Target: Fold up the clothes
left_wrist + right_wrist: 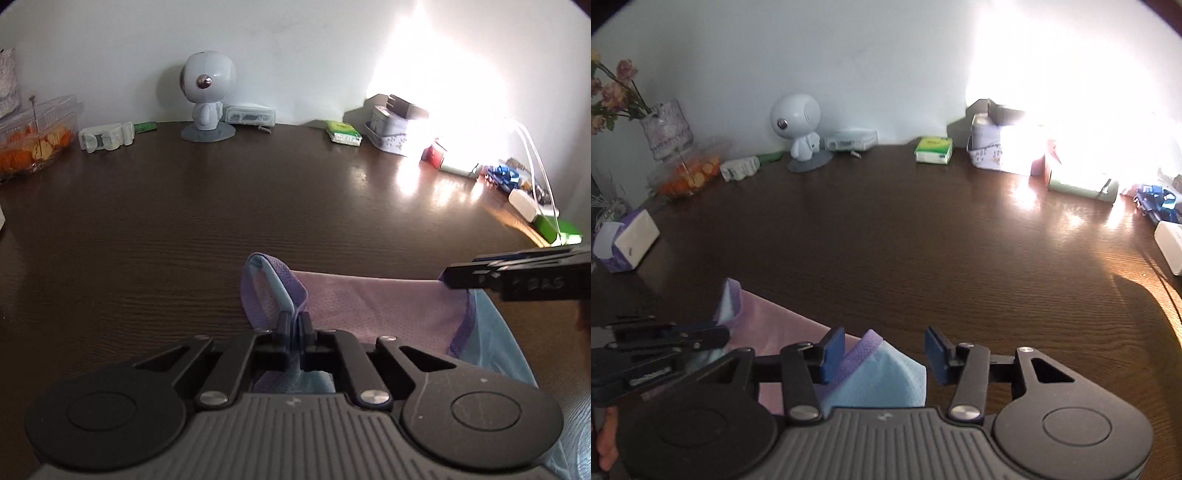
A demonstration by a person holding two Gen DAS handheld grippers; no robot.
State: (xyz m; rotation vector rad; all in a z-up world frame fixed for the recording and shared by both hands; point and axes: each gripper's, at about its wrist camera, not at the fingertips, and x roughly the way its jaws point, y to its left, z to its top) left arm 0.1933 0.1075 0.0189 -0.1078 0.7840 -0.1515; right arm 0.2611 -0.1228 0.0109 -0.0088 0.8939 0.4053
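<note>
Folding is barely begun: your left claw (294, 325) is clamped on the garment's (376, 306) strap, lying at the worktop's (258, 206) near edge. Your right claw (884, 354) stands half-open around the other corner, gripping nothing yet.

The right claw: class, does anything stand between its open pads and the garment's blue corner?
Nothing visible does. The right claw is open around the garment's blue corner, with no other object between; the pads are not pressing.

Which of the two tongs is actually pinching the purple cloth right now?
The left tongs: they are shut on a corner of the thin purple and light-blue mesh garment. The right tongs stand open, cloth loose between their blue pads.
</note>
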